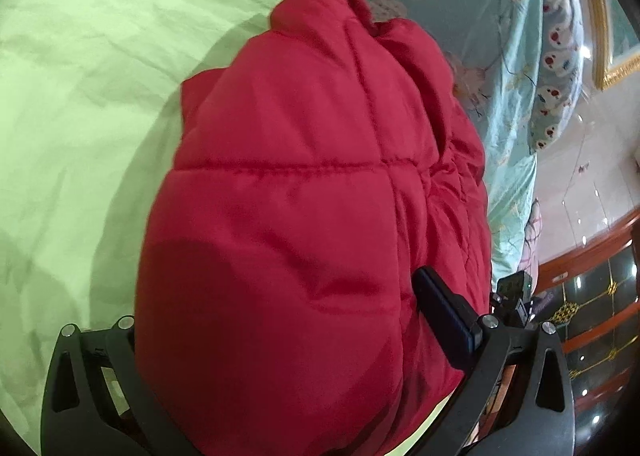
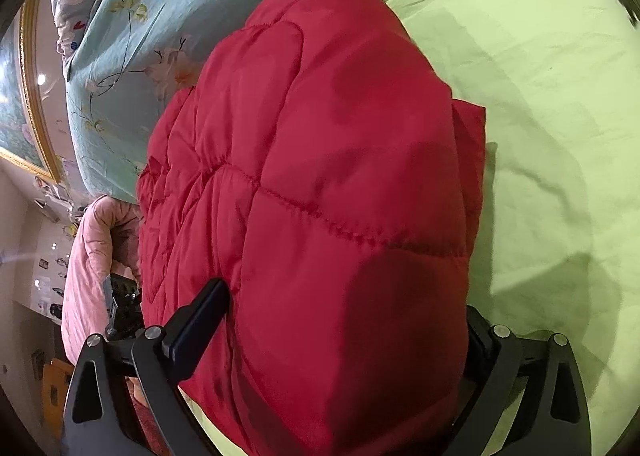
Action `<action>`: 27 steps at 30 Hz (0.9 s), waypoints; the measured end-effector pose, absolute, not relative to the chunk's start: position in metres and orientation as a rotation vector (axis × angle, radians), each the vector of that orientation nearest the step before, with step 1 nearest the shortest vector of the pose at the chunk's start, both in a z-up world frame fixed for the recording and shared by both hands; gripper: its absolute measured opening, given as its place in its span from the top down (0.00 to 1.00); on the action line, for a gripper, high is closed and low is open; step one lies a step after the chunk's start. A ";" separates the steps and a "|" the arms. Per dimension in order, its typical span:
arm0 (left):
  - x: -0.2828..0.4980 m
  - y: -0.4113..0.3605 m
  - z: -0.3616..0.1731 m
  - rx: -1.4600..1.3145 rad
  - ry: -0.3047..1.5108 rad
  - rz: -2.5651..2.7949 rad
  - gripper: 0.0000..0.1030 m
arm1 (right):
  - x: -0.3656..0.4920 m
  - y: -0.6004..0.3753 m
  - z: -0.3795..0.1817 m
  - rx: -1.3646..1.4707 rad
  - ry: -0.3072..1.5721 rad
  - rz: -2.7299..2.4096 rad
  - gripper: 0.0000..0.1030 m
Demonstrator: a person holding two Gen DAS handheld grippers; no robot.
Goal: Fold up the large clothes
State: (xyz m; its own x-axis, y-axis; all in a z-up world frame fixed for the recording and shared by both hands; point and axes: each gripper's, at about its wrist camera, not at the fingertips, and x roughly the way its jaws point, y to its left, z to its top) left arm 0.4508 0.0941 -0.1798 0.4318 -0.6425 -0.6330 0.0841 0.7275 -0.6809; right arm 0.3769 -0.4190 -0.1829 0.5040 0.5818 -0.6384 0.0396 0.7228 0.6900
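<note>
While the red quilted jacket [image 1: 304, 191] lies bundled on the green bed sheet [image 1: 80, 95], the left wrist view shows the left gripper [image 1: 288, 336] with its jaws spread wide around the jacket's near end; one finger [image 1: 444, 312] lies against the padding, the other is hidden behind it. A floral quilt [image 1: 504, 67] sits just beyond the jacket.

From the right wrist, the right gripper [image 2: 344, 328] likewise straddles the jacket [image 2: 320, 175], jaws wide and opening, one finger [image 2: 200, 316] beside the fabric, green sheet [image 2: 540, 95] alongside.
</note>
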 end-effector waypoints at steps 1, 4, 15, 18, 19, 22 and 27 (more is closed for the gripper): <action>0.450 0.093 -0.178 -0.615 1.021 -0.487 0.02 | 0.378 -0.419 -0.183 0.711 1.004 0.366 0.09; 0.445 0.093 -0.173 -0.593 0.989 -0.476 0.12 | 0.377 -0.419 -0.181 0.695 0.995 0.376 0.22; 0.430 0.089 -0.148 -0.571 0.919 -0.456 0.40 | 0.370 -0.411 -0.159 0.665 0.947 0.404 0.57; 0.423 0.088 -0.140 -0.568 0.905 -0.463 0.43 | 0.366 -0.410 -0.154 0.664 0.939 0.410 0.60; 0.420 0.087 -0.137 -0.566 0.899 -0.464 0.44 | 0.365 -0.409 -0.151 0.662 0.937 0.412 0.60; 0.408 0.089 -0.131 -0.573 0.885 -0.464 0.46 | 0.360 -0.407 -0.145 0.652 0.935 0.420 0.62; 0.383 0.092 -0.120 -0.581 0.870 -0.473 0.48 | 0.343 -0.402 -0.130 0.636 0.920 0.448 0.63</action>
State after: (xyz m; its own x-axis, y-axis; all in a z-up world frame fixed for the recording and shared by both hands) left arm 0.3827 0.0921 -0.1201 0.5612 -0.6019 -0.5681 0.1491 0.7487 -0.6459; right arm 0.3425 -0.4018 -0.1297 0.5367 0.6064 -0.5868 -0.0885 0.7320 0.6755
